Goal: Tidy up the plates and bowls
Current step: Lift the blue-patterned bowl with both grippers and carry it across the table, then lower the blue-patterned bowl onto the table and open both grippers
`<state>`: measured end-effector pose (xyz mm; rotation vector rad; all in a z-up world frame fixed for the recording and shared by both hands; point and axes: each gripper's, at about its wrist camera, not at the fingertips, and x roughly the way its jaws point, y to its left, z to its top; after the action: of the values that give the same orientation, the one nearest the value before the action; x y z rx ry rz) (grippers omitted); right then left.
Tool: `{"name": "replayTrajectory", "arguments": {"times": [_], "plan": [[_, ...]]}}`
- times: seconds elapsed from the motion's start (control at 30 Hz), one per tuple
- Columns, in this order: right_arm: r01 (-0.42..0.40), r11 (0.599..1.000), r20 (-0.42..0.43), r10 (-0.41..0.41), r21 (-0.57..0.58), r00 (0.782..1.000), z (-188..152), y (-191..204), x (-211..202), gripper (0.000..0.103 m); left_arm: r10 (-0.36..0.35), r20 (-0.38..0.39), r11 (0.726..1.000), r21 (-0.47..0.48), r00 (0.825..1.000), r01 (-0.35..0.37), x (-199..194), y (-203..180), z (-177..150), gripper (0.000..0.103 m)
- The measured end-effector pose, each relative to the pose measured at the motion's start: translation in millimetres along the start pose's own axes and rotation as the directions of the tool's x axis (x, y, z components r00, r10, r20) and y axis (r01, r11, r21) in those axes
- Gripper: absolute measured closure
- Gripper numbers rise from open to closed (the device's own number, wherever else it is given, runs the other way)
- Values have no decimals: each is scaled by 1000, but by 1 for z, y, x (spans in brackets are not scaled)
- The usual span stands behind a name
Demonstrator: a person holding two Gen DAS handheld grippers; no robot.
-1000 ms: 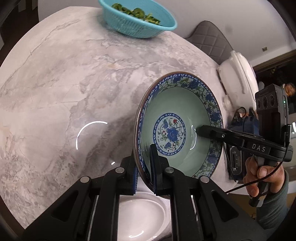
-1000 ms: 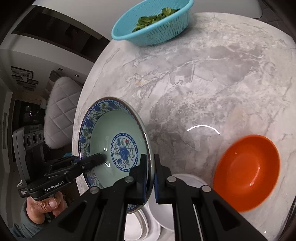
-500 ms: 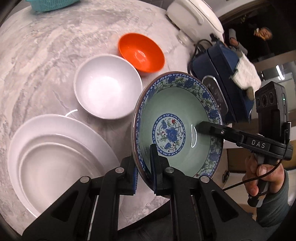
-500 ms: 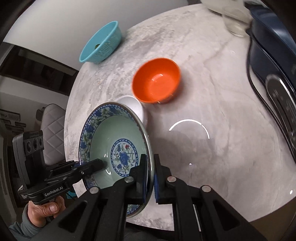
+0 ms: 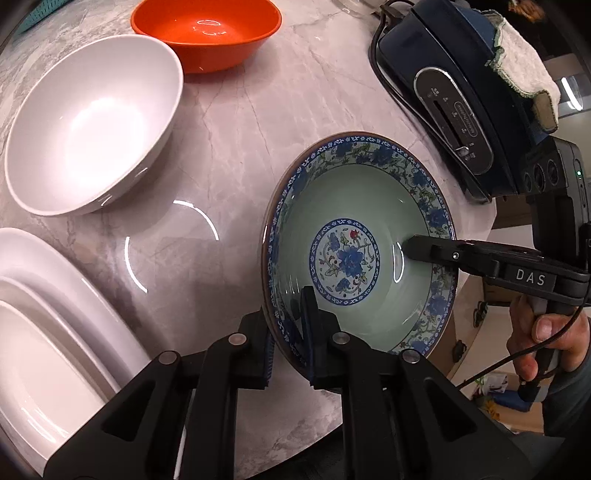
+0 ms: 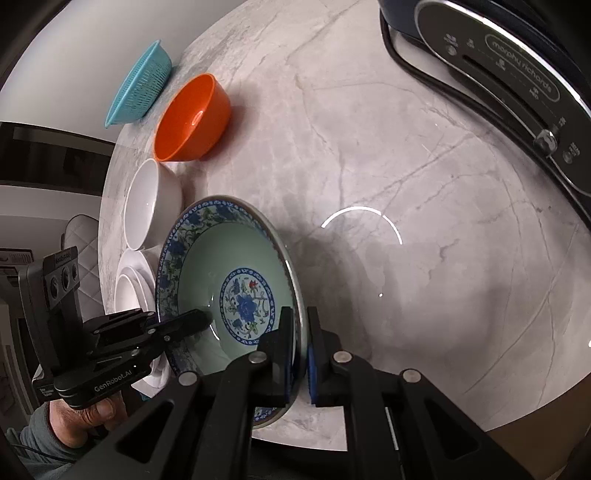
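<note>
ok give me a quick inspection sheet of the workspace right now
surface: grey marble table, round edge, lamp glare.
job's things: blue floral bowl held by both grippers; white bowl; orange bowl; stacked white plates.
clutter: teal colander; dark blue Morphy Richards appliance; cloth on it.
grippers: left gripper and right gripper, jaws clamped on opposite rims.
cables: black cord by the appliance.
surroundings: quilted chair.

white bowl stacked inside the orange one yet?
No. The white bowl sits on the marble beside the orange bowl, both empty.
</note>
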<state>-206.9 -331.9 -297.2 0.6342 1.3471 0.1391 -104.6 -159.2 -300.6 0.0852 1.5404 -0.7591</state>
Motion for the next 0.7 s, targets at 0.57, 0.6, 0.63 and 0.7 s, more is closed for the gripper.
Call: {"name": "replayTrajectory", "arguments": {"times": [0.57,0.6,0.63,0.7], "plan": [[-34,999,4,34,1,999,-4,-30,-2,87,5,27,1000,-13,1000,-4,8,-11,7,72],[-39,999,11,39,5,999,-5,-31,-3,73,-4,43,1000,-14,999,5,3,-11,6,53],[-40,999,22,40,9,999,-6,-32,-4,67,-10,63,1000,-12,998,11,-3,-12,5,37],[-42,999,54,41,6,998,-7,-33,-11,56,-28,94,1000,0,995,28,-17,-15,2,30]]}}
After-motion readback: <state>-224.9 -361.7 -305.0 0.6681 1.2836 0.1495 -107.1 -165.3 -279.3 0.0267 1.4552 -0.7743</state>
